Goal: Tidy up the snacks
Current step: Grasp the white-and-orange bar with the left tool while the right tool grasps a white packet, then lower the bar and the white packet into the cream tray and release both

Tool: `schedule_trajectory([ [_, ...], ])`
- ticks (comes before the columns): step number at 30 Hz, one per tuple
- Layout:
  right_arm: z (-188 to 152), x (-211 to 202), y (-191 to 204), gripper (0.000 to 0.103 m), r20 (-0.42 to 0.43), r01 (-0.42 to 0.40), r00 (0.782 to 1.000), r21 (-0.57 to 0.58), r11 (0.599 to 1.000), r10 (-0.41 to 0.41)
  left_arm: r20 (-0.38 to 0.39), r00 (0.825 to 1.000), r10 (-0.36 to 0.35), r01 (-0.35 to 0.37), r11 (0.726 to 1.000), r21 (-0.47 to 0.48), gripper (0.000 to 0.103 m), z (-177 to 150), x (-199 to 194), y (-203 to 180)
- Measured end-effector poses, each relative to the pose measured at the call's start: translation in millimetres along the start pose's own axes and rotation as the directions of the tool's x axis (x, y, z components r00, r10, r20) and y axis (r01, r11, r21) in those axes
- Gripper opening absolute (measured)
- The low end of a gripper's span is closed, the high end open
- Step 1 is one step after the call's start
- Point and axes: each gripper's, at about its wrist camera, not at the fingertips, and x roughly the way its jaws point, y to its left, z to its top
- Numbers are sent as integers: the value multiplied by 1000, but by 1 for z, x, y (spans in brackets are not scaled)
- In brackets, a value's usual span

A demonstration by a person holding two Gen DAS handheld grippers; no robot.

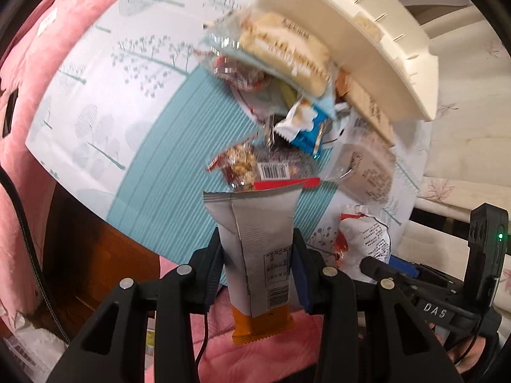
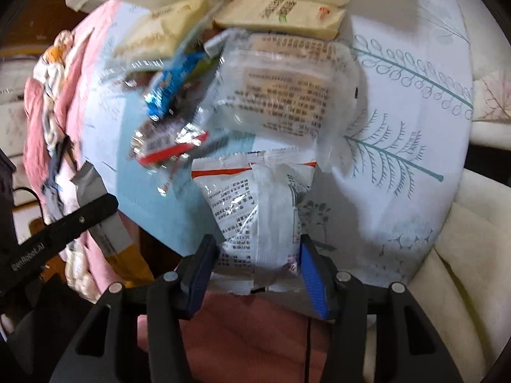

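My left gripper [image 1: 259,268] is shut on a long grey and orange snack bar [image 1: 259,239], held above the table's near edge. My right gripper [image 2: 257,261] is shut on a white snack packet with a red stripe [image 2: 255,210], which also shows in the left wrist view [image 1: 364,239]. A pile of mixed snacks [image 1: 281,95] lies on the table beyond both grippers, with a pale bread pack [image 1: 287,51] on top. A cream tray [image 1: 351,32] stands behind the pile. The left gripper with its bar shows at the left of the right wrist view [image 2: 105,223].
The table wears a white and teal cloth with tree prints [image 1: 127,95]. A pink blanket [image 1: 38,63] lies to the left and below. A clear wrapped packet [image 2: 287,95] and a beige packet [image 2: 281,16] lie in front of my right gripper. Cream cushions [image 2: 463,255] stand on the right.
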Motion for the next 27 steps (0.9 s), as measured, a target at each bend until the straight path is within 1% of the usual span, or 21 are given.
schedule_trajectory([
  [1,0,-4,1,52,3,-3,1000,5,1000,3,2,1000,0,0,1000,9,38,2,-6,1],
  [2,1,-16,1,52,26,-17,1000,14,1000,17,6,1000,-1,1,1000,20,38,6,-13,2],
  [4,1,-22,3,52,43,-22,999,15,1000,21,12,1000,-7,7,999,42,38,11,-26,1],
  [7,4,-53,9,52,125,-45,991,22,999,42,23,1000,-12,10,996,88,38,24,-42,-3],
  [10,7,-74,12,52,194,-58,980,36,998,50,35,999,-11,6,989,149,38,40,-57,-12],
  [11,7,-74,12,52,194,-58,980,36,998,50,38,999,-9,3,986,169,38,46,-63,-14],
  [13,8,-93,17,52,260,-70,964,65,995,51,48,999,-8,-3,976,216,38,60,-74,-22],
  [14,8,-93,17,52,260,-70,964,65,995,51,51,999,-9,-3,972,234,38,66,-78,-25],
  [17,17,-111,20,52,322,-74,946,107,992,36,62,998,-8,-11,954,301,38,89,-90,-38],
  [18,23,-122,23,52,360,-67,933,134,989,14,67,998,-5,-17,944,330,38,98,-96,-43],
  [20,27,-128,27,52,388,-59,922,157,986,-7,70,998,0,-27,924,382,38,112,-104,-52],
  [21,27,-128,27,52,388,-59,922,157,986,-7,72,997,1,-30,915,402,38,118,-106,-56],
  [22,30,-132,28,52,405,-53,914,173,984,-22,75,997,3,-34,906,422,38,125,-109,-60],
  [23,37,-140,31,52,437,-39,898,198,979,-53,79,997,4,-38,899,437,38,131,-112,-63],
  [24,37,-140,31,52,437,-39,898,198,979,-53,84,996,2,-40,890,455,38,139,-114,-68],
  [25,44,-145,33,52,464,-35,883,216,976,-72,87,996,-3,-38,882,469,38,146,-116,-71],
  [26,44,-145,33,52,464,-35,883,216,976,-72,89,996,-11,-33,876,482,38,152,-118,-74],
  [27,52,-149,36,52,488,-36,869,236,971,-87,91,996,-24,-24,869,494,38,160,-119,-78],
])
